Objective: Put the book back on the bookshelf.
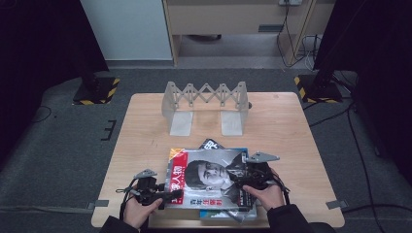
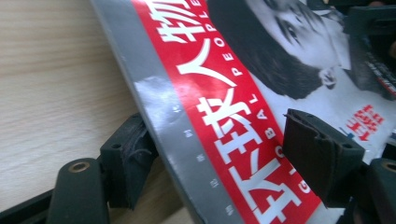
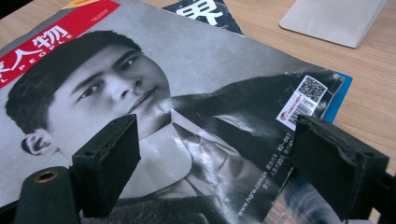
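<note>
The top magazine (image 1: 209,179) lies on a stack near the table's (image 1: 145,126) front edge, its spine straddled by the left gripper (image 2: 233,154); the right gripper (image 3: 219,163) is held wide above the cover. A loose pinch could let it slide off.

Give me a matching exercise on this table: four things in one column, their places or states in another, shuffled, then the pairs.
Things:
1. top magazine
2. rack
3. left gripper
4. right gripper

Places or states:
A. far side of the table, nothing in it
B. open, fingers astride the magazine's spine edge
C. on a stack at the near edge, red title band
D. open over the cover

Pairs: 1-C, 2-A, 3-B, 4-D
</note>
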